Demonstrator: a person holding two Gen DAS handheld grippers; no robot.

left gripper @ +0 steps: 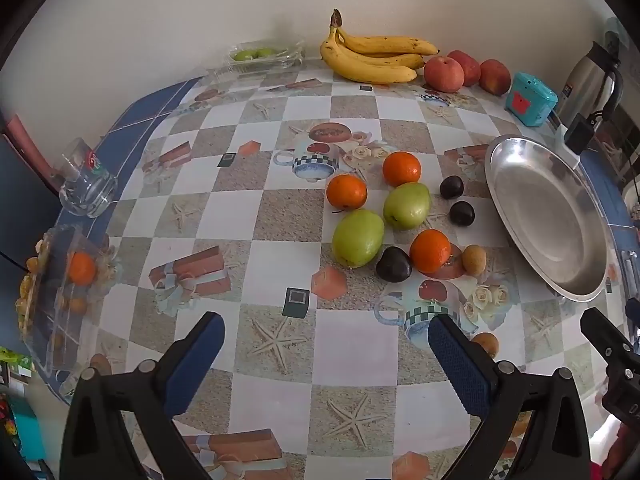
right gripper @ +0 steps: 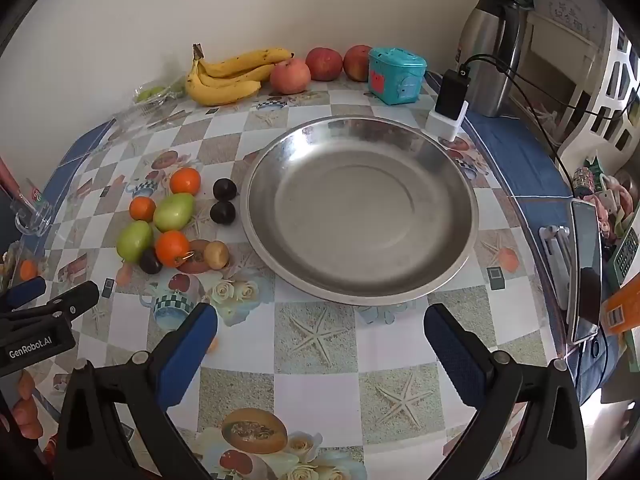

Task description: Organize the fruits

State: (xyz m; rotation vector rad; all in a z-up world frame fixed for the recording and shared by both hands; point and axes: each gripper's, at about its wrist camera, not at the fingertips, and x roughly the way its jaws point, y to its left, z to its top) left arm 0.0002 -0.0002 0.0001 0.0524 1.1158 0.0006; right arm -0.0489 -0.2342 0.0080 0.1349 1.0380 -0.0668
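Both grippers, left [left gripper: 326, 340] and right [right gripper: 320, 330], hover spread and empty over the checkered tablecloth [right gripper: 320, 376]; small oranges, green and dark fruits [right gripper: 172, 220] cluster beside the round steel dish [right gripper: 360, 208].

"GenRobot.AI" stands in white on the black body of the left tool [right gripper: 38, 294]; nothing else reads.

3 oranges [left gripper: 401, 168]; 3 plums [left gripper: 451, 187]
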